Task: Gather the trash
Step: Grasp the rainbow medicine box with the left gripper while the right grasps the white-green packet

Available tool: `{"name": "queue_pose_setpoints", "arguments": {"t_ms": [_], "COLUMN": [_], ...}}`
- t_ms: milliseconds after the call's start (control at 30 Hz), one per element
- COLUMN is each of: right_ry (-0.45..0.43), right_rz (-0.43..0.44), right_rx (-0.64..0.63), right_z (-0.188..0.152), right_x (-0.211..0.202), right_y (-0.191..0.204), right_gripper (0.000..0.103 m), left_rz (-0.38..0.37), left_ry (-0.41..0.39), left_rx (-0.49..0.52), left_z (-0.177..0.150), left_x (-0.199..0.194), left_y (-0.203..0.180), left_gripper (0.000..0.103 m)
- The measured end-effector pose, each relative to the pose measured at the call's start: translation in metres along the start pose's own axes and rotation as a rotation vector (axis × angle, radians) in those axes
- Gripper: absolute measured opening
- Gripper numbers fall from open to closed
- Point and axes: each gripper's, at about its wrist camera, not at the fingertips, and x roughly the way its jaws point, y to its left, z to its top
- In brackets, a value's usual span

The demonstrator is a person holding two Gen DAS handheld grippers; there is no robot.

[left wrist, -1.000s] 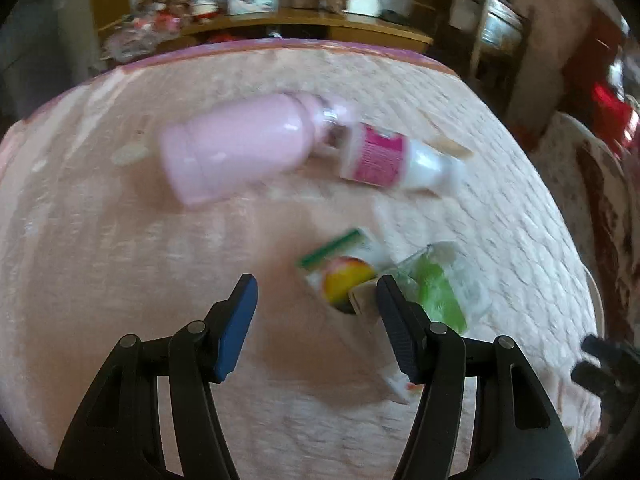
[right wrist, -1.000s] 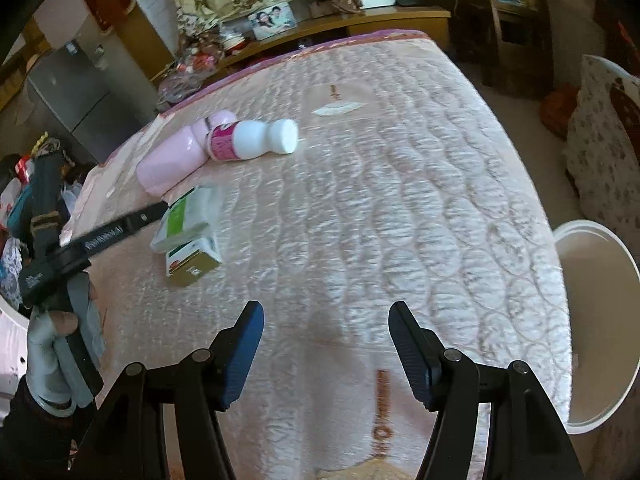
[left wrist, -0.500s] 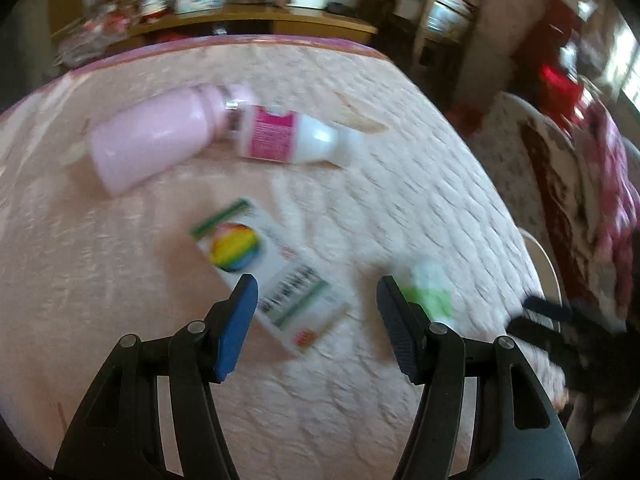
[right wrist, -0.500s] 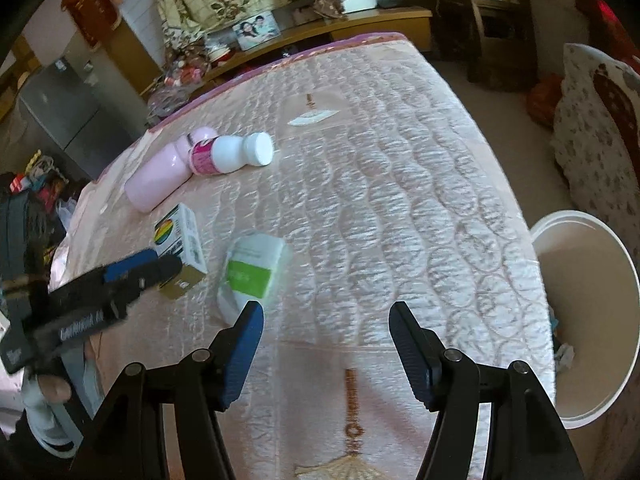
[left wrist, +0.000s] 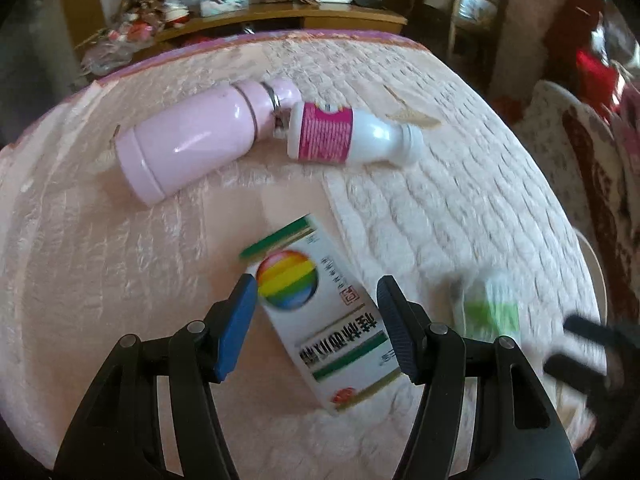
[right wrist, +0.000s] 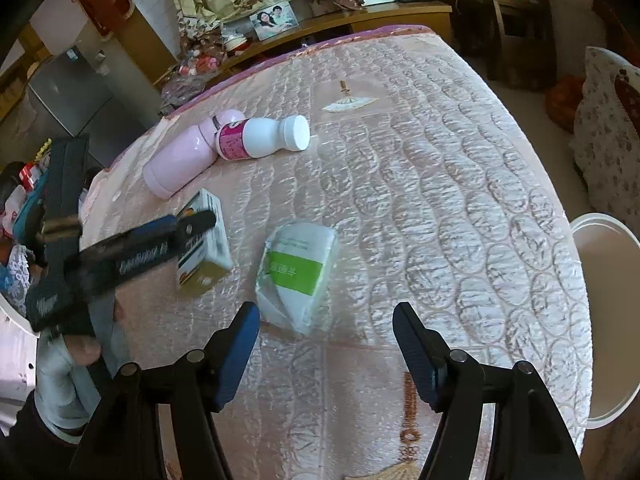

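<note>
The left gripper [left wrist: 316,322] is spread wide, its blue pads on either side of a white box [left wrist: 320,312] with a rainbow circle, which lies flat on the quilted pink bed cover [left wrist: 80,272]. The pads do not yet appear to press the box. The box lies at an angle between them, so a good grip likely means lowering further, squaring the pads to its long sides and closing on its middle.

The right gripper [right wrist: 326,344] is also spread and holds nothing. It hangs just short of a soft white packet with a green label [right wrist: 298,272], which lies just beside the box.

Farther back, a pink flask [left wrist: 200,140] and a white bottle with a magenta label [left wrist: 348,136] lie on their sides, touching end to end. A white bin [right wrist: 604,292] stands off the right edge of the bed, well apart from the litter and probably where it belongs.

The two grippers work close together, so they could bump. A shelf with a framed photo [right wrist: 274,20] stands beyond the bed.
</note>
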Motion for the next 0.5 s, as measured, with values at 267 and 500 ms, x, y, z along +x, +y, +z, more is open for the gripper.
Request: {"name": "queue_pose_setpoints", "arguments": {"t_ms": [267, 500], "right_ry": [0.014, 0.013], "right_rz": [0.012, -0.037], "right_rx": [0.006, -0.029], "right_z": [0.003, 0.011], "right_x": [0.015, 0.036], "right_y": [0.007, 0.024], "right_gripper": [0.07, 0.073], "left_rz": [-0.094, -0.076], "left_ry": [0.035, 0.044], "left_rx": [-0.112, -0.113], "left_z": [-0.017, -0.011], "left_x": [-0.006, 0.003], "left_y": [0.042, 0.039], "left_gripper": [0.061, 0.061]}}
